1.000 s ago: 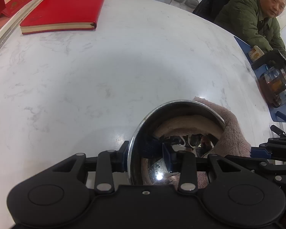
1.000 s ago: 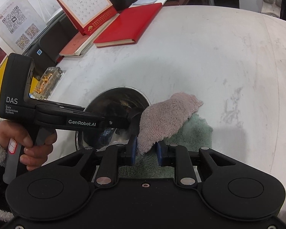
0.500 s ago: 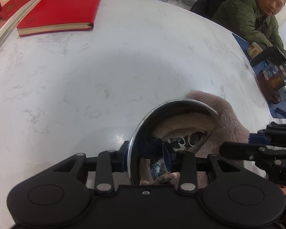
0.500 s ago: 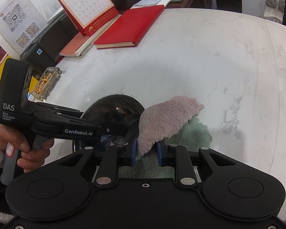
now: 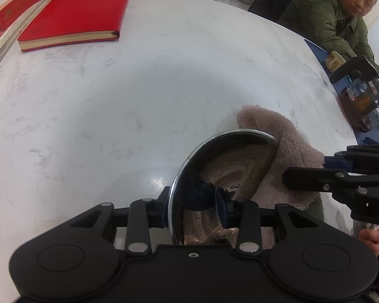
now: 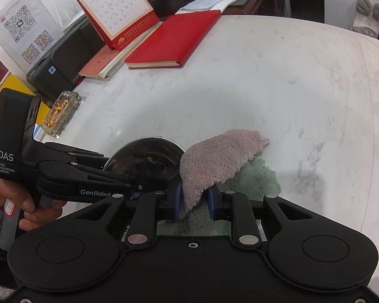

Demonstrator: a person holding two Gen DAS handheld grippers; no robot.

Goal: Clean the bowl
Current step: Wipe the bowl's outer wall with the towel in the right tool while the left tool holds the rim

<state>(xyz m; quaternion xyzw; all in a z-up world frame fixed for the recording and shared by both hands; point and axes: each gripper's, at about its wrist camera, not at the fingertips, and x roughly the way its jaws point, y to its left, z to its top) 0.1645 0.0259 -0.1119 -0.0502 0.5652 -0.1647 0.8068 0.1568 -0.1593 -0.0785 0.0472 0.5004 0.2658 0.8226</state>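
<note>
Left wrist view: steel bowl (image 5: 230,174) is tipped on the bench (image 5: 113,101) mid-area, rim pinched by the left claw (image 5: 194,205). Right claw (image 6: 193,199) is clamped narrow on the pink cloth (image 6: 214,161). Wiping step judged underway; next, cloth must be swept inside.

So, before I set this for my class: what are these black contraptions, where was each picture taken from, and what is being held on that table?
Nothing here is a robot: a person holds a hand-held gripper in each hand, each carrying a camera looking along its fingers. The left camera shows the left hand-held gripper clamped on the rim of a steel bowl, one finger inside, one outside. The right camera shows the right hand-held gripper pinching a pink cloth beside that bowl, over a green cloth. They rest on a white marble table, which also carries a red notebook and a desk calendar.
</note>
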